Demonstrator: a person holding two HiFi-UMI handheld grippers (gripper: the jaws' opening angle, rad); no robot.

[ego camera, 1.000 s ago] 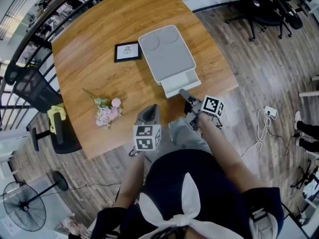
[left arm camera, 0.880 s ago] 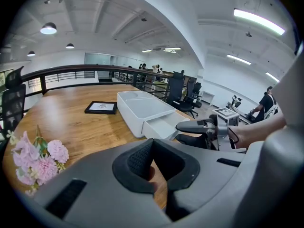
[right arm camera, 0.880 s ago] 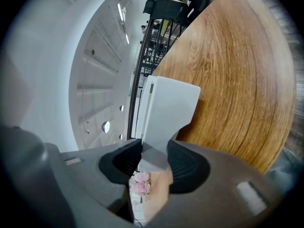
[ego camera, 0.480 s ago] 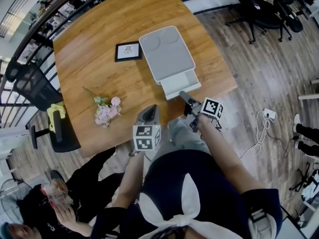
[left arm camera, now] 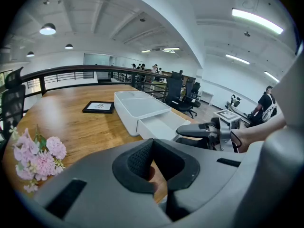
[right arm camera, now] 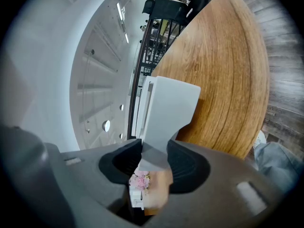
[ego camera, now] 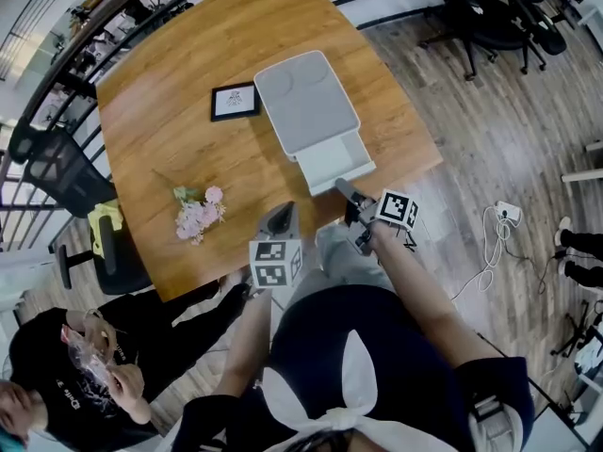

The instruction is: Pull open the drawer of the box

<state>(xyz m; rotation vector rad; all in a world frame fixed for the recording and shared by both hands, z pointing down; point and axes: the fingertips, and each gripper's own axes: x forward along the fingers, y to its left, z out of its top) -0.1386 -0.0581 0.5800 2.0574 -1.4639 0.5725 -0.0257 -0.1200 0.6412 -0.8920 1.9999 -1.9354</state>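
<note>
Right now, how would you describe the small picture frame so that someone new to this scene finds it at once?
Start at the wooden table and find the large white box near its middle. The picture frame lies flat just beside the box, on its left in the head view. It is the only dark-bordered rectangle there; the pink flowers lie nearer the person.

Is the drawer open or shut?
Open. The drawer sticks out from the white box, and its inside shows.

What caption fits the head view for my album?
Right gripper clamped on the pulled-out drawer of the white box; left gripper shut and empty near the edge of the wooden table.
</note>
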